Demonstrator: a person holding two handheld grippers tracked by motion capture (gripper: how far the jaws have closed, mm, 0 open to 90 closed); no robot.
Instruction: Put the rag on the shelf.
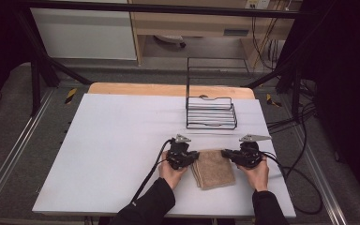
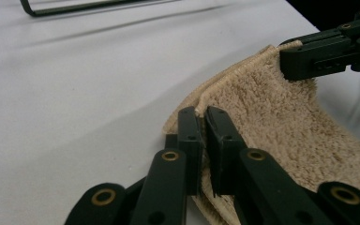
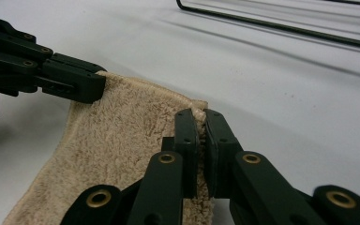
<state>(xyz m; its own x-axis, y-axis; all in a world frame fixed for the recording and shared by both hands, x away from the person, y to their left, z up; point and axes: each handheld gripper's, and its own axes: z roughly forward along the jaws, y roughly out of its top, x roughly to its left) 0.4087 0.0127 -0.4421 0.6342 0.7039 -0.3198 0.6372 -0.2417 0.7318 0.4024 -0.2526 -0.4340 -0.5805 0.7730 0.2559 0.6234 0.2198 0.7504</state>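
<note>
My left gripper (image 1: 193,155) and right gripper (image 1: 226,153) have jaws clamped on the folded towel's (image 1: 213,168) 2 far corners; it lies on the surface (image 1: 122,140), lifting not begun.

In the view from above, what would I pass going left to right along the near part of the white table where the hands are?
Bare white table → left gripper → folded beige towel → right gripper → black cable looping off the table's right edge. Both grippers pinch the towel's far corners.
</note>
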